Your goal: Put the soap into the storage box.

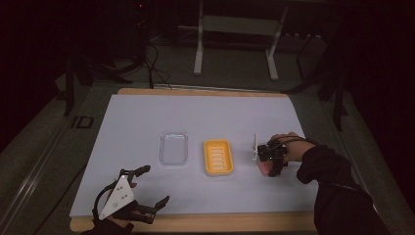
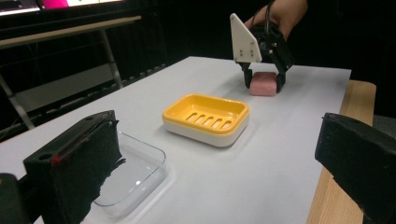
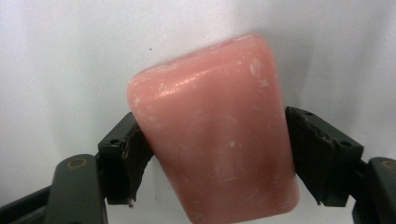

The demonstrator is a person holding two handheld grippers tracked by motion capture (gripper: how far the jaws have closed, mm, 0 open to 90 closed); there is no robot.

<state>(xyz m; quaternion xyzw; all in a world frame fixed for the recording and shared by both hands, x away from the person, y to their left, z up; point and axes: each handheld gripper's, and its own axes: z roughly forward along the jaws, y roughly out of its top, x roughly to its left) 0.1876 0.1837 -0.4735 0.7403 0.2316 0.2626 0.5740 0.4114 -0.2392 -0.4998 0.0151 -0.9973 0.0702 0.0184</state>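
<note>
A pink soap bar (image 3: pixel 215 140) lies on the white table cover, right of a yellow soap dish (image 1: pixel 219 157) that holds nothing. My right gripper (image 1: pixel 267 168) points down over the soap (image 2: pixel 262 85), and its two black pads (image 3: pixel 133 154) press against the bar's opposite sides. The soap still rests on the cover. My left gripper (image 1: pixel 156 184) hovers near the front left edge, jaws wide apart with nothing between them. In the left gripper view, the dish (image 2: pixel 205 116) sits ahead of them.
A clear plastic tray (image 1: pixel 174 148) sits just left of the dish, close to my left jaw (image 2: pixel 135 177). The white cover (image 1: pixel 195 112) lies on a wooden board whose edge (image 1: pixel 220 223) runs along the front. A metal stand (image 1: pixel 235 44) stands beyond the table.
</note>
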